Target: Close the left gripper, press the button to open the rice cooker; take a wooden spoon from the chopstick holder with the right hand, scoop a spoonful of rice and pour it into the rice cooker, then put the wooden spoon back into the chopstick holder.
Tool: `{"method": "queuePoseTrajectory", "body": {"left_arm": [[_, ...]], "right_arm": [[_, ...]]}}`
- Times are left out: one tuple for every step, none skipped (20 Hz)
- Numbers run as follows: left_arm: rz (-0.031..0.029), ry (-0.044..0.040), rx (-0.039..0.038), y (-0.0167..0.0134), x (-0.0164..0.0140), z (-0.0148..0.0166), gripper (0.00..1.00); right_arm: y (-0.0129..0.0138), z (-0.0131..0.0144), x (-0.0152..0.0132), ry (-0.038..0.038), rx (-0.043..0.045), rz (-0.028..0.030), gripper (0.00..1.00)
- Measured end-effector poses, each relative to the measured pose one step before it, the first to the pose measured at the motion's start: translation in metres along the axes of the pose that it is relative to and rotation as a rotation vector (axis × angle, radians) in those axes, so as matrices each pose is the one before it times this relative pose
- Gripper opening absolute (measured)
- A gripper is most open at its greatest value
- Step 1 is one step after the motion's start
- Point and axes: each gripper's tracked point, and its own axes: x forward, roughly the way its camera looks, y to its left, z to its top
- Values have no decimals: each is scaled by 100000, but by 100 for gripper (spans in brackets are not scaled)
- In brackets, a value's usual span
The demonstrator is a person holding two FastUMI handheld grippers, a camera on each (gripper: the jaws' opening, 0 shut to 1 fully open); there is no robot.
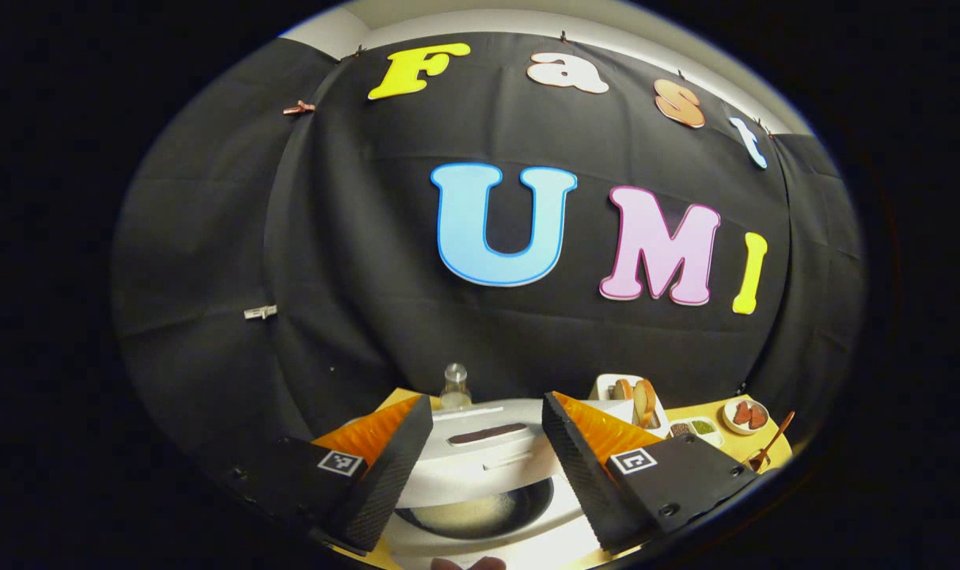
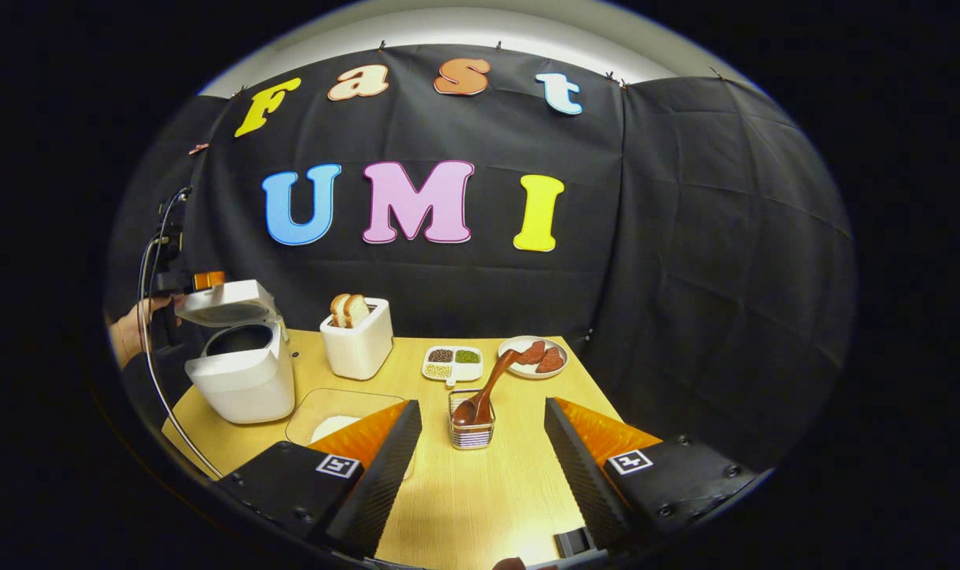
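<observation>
The white rice cooker [image 2: 242,372] stands at the table's left with its lid [image 2: 226,305] raised. In the left gripper view its lid [image 1: 480,443] and inner pot [image 1: 480,511] lie right below my left gripper [image 1: 487,400], whose fingers are wide apart and hold nothing. A hand [image 2: 131,332] holds that gripper [image 2: 203,279] behind the cooker. The wooden spoon [image 2: 491,384] leans bowl-down in the wire chopstick holder [image 2: 472,431]. My right gripper [image 2: 481,404] is open, just in front of the holder and not touching it. A glass dish of rice [image 2: 329,423] sits by its left finger.
A white toaster [image 2: 358,340] with bread slices stands mid-table. Behind the holder are a small divided grain tray [image 2: 452,364] and a plate of red pieces [image 2: 535,356]. A small glass bottle [image 1: 454,385] stands behind the cooker. The booth wall closes off the back and right.
</observation>
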Motion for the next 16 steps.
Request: {"method": "queuePoseTrajectory", "body": {"left_arm": [[-283, 2080, -1334, -283, -342, -1290, 98], [-148, 2116, -1024, -177, -282, -1392, 98], [-61, 1735, -924, -133, -161, -1166, 98], [126, 884, -529, -41, -158, -817, 98], [131, 641, -105, -14, 64, -643, 96], [201, -120, -67, -16, -97, -475, 95], [309, 341, -701, 2, -124, -279, 96], [397, -5, -719, -61, -29, -284, 96], [539, 543, -156, -75, -14, -330, 96], [803, 767, 688, -106, 16, -496, 96], [798, 939, 1729, -170, 2, -483, 97], [1269, 1181, 2569, -89, 155, -658, 98], [1379, 1086, 2828, -43, 107, -526, 98], [1418, 924, 2542, 25, 66, -434, 98], [1095, 1088, 1142, -77, 119, -540, 98], [858, 1724, 105, -318, 79, -793, 98]], "right_arm": [[-5, -265, -63, 270, -491, 640, 98], [-48, -300, 20, 526, -780, 480, 98], [-120, -259, -27, 302, -826, 55, 98], [-250, 19, -70, -21, -583, -153, 98], [-174, 25, -116, -187, -62, 14, 97], [-126, 9, -110, -159, 349, 179, 97], [-137, -78, -7, -90, 364, -74, 97], [-244, -70, -64, -85, 225, -358, 98], [-216, -123, -181, -4, 192, -312, 98], [-208, -199, -72, 214, 295, -304, 98], [10, -216, -145, 342, 291, 77, 98], [-68, -189, -87, 347, 229, -83, 97], [-27, -237, -168, 282, 219, 157, 97], [-53, -89, -87, 57, 210, -20, 97], [-63, -87, -6, 167, 268, -62, 97], [-21, -21, -180, 83, 354, 185, 98]]}}
